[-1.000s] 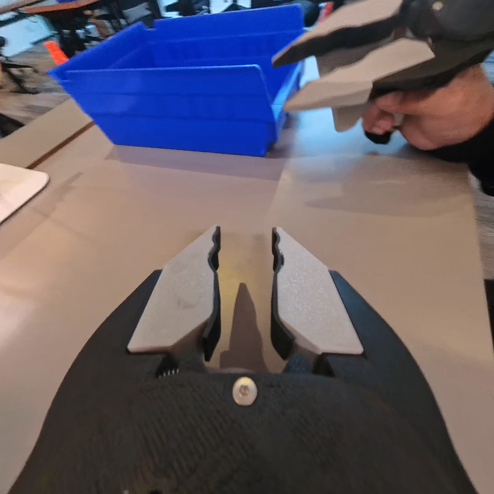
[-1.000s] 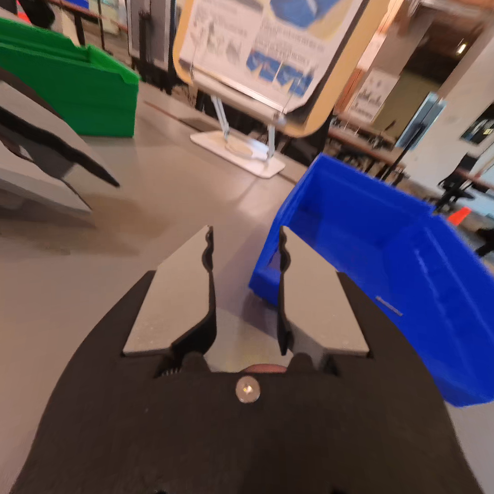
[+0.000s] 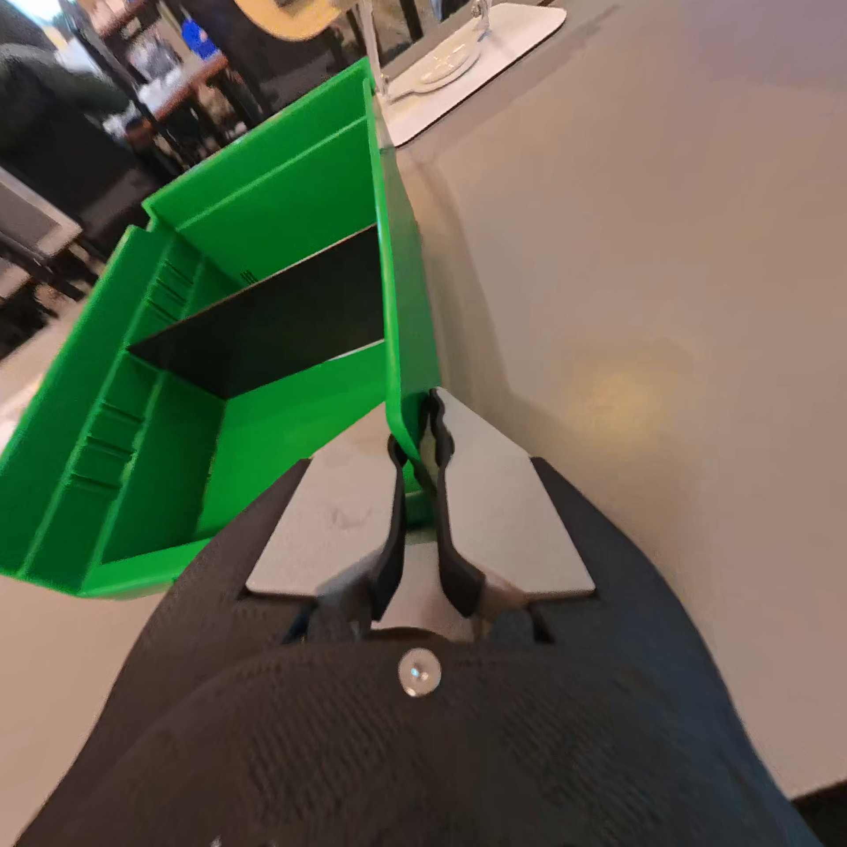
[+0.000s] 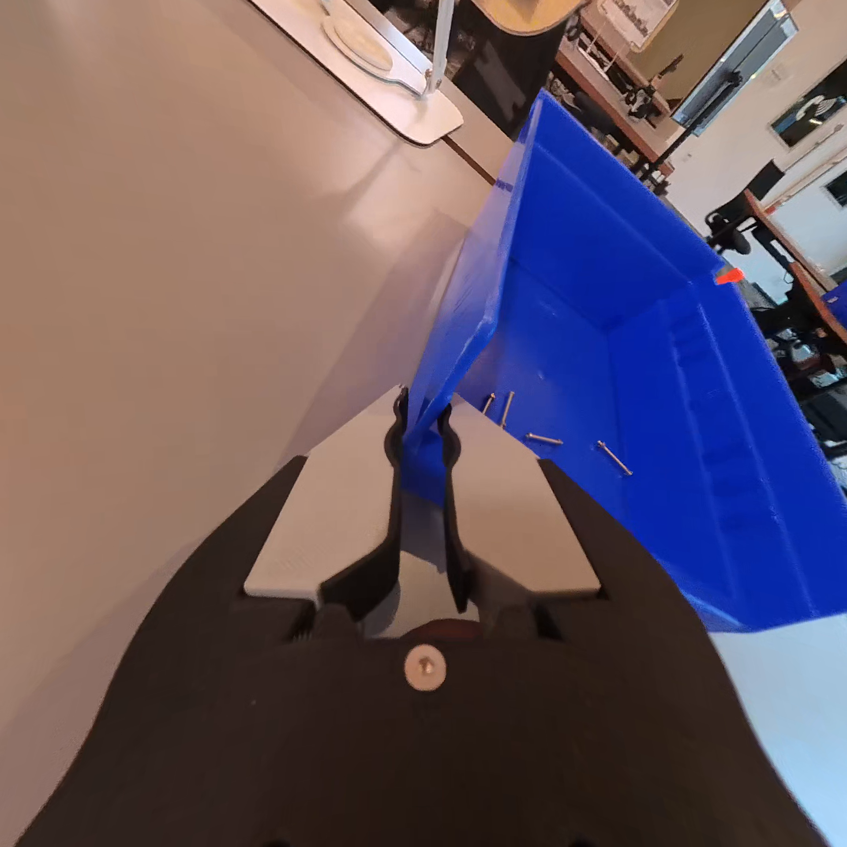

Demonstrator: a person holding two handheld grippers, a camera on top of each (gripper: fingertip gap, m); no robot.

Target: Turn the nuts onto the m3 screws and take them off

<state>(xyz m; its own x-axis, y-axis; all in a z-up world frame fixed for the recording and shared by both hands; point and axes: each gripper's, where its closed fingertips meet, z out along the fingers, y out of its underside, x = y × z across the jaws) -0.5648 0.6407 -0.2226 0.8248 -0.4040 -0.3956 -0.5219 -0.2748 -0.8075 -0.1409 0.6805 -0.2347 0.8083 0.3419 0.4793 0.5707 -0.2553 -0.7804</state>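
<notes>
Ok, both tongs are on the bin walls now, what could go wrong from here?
1. The right tongs pinch only the near corner of the blue bin; a jerk could roll the loose screws about.
2. The left tongs hold just the green bin wall's end, so it may slip or twist.
3. No nuts are visible in the green bin.

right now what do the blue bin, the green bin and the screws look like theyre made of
Blue bin: likely moulded plastic, even colour, soft sheen, ribbed wall.
Green bin: same look, with a matt black divider of unclear material.
Screws: apparently metal, thin, silvery, glinting.
</notes>
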